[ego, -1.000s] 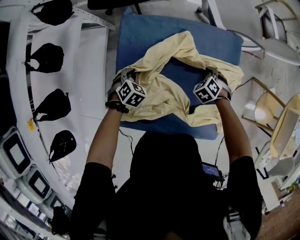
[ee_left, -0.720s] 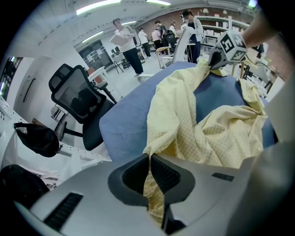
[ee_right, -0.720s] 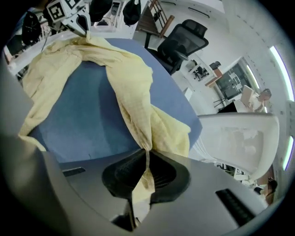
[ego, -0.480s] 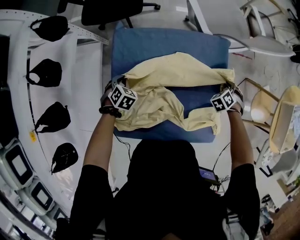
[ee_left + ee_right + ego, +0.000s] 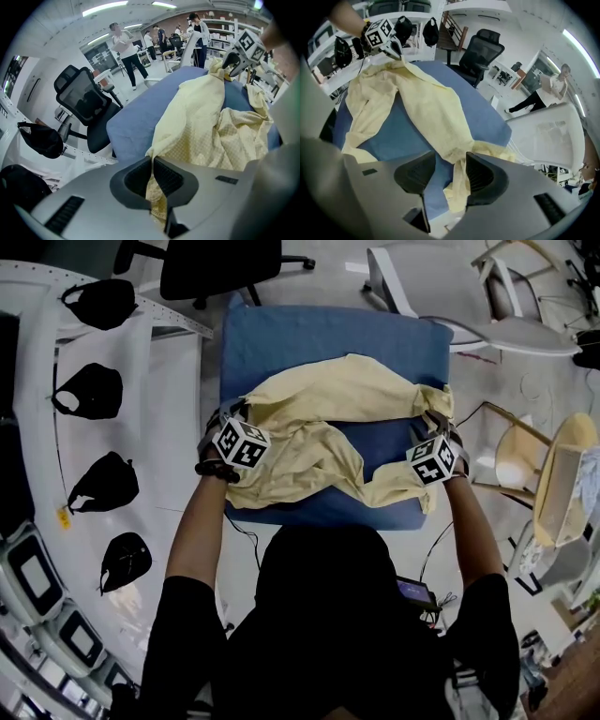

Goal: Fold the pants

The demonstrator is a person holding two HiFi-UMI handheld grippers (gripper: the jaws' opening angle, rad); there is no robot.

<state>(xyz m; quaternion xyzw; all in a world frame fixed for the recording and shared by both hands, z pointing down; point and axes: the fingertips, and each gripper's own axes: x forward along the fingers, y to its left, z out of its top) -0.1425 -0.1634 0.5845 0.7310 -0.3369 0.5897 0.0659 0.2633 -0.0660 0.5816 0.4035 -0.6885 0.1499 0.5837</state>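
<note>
Blue cushion [image 5: 319,334] carries yellow pants [image 5: 337,395], stretched but unfolded; left claw [image 5: 152,164] pinches them, right claw [image 5: 450,168] has just been opening, cloth loose between.

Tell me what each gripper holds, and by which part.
Left gripper is clamped on a bunched edge of the yellow pants. Right gripper holds nothing: its jaws have just been opening, the pants' edge loose between them.

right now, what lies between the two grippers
In the head view, the pants stretch from the left gripper, shut on them, to the right gripper, whose jaws have just been opening with cloth between them. Below that band, bare blue pad.
</note>
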